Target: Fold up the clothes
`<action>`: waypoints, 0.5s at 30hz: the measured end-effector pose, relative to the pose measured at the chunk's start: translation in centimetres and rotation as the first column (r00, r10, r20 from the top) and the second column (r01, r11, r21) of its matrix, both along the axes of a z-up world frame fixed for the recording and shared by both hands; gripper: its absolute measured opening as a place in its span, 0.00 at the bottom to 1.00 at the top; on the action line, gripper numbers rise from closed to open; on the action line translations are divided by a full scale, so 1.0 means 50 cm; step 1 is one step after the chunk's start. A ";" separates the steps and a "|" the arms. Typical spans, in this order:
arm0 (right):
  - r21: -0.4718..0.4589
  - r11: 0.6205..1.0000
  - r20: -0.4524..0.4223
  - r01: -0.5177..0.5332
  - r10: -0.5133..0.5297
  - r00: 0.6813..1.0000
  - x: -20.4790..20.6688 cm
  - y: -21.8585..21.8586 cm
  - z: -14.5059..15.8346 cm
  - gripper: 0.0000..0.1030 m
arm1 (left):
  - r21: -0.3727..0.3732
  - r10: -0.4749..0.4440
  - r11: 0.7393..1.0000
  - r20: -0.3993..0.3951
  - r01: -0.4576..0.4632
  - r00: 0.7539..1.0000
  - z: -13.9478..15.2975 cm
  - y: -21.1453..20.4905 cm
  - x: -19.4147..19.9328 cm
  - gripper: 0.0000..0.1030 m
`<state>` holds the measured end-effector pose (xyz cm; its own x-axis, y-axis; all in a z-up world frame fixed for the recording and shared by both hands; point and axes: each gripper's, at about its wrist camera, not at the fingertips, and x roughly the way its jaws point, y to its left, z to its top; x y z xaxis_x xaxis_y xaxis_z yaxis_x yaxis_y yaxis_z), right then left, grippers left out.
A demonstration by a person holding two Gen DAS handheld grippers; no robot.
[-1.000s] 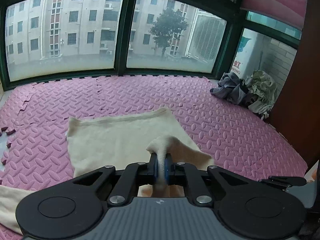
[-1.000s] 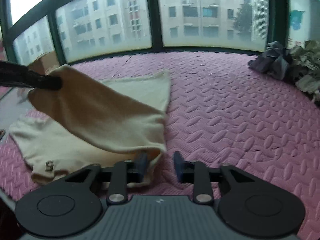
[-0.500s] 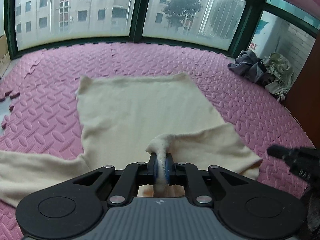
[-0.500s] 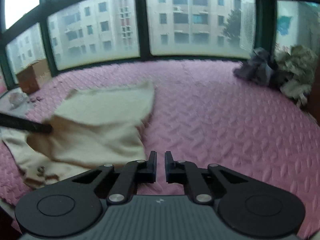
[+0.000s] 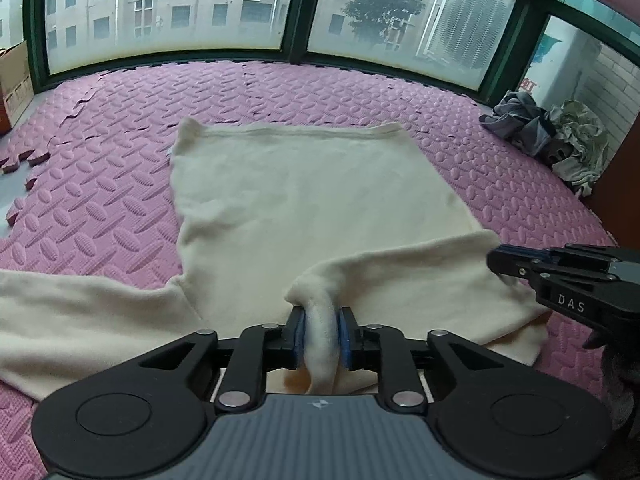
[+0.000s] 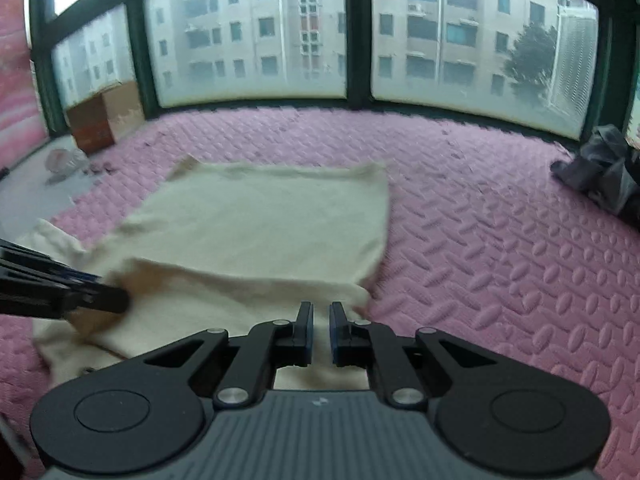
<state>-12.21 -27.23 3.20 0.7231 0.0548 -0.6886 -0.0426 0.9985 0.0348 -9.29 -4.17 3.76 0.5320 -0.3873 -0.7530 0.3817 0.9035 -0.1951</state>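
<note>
Left of the window post, one sleeve (image 5: 80, 304) of the cream sweater (image 5: 304, 200) lies unfolded on the pink mat (image 5: 100, 184). The sweater runs lengthwise toward the window, hem farthest. The left gripper (image 5: 322, 334), jaws just easing apart, has the folded-over right sleeve (image 5: 400, 280) between them. The right gripper (image 6: 318, 330) is nearly closed, empty. Most folding remains, I'd say.
</note>
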 end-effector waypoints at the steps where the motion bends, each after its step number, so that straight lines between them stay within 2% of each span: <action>1: 0.002 1.000 -0.004 0.003 -0.003 1.000 -0.001 -0.005 -0.004 0.08 | -0.007 0.001 1.000 0.001 -0.001 1.000 -0.001 0.002 0.001 0.21; 3: -0.002 1.000 -0.001 0.003 -0.003 1.000 -0.005 -0.006 -0.001 0.08 | -0.017 0.004 1.000 0.001 -0.004 1.000 -0.002 0.006 0.003 0.22; 5: -0.012 1.000 0.003 0.003 -0.003 1.000 -0.009 -0.004 0.004 0.08 | -0.016 0.002 1.000 0.012 -0.002 1.000 0.002 0.006 -0.003 0.28; 7: -0.016 1.000 0.011 -0.005 0.006 1.000 -0.011 0.002 0.011 0.08 | 0.005 0.003 1.000 0.045 -0.003 0.999 0.009 0.007 -0.014 0.42; 9: -0.012 1.000 0.017 -0.028 0.029 0.999 -0.009 0.015 0.018 0.09 | 0.012 0.010 1.000 0.060 -0.011 0.998 0.013 0.013 -0.021 0.49; 15: 0.034 0.986 0.006 -0.162 0.162 0.987 0.010 0.090 0.023 0.10 | 0.019 0.044 0.999 0.073 -0.046 0.996 0.021 0.047 -0.033 0.52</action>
<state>-11.73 -22.72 4.37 0.7051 0.1946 -0.6818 -0.2035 0.9767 0.0683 -10.94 -1.83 4.79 0.6020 -0.3469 -0.7192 0.3531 0.9235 -0.1499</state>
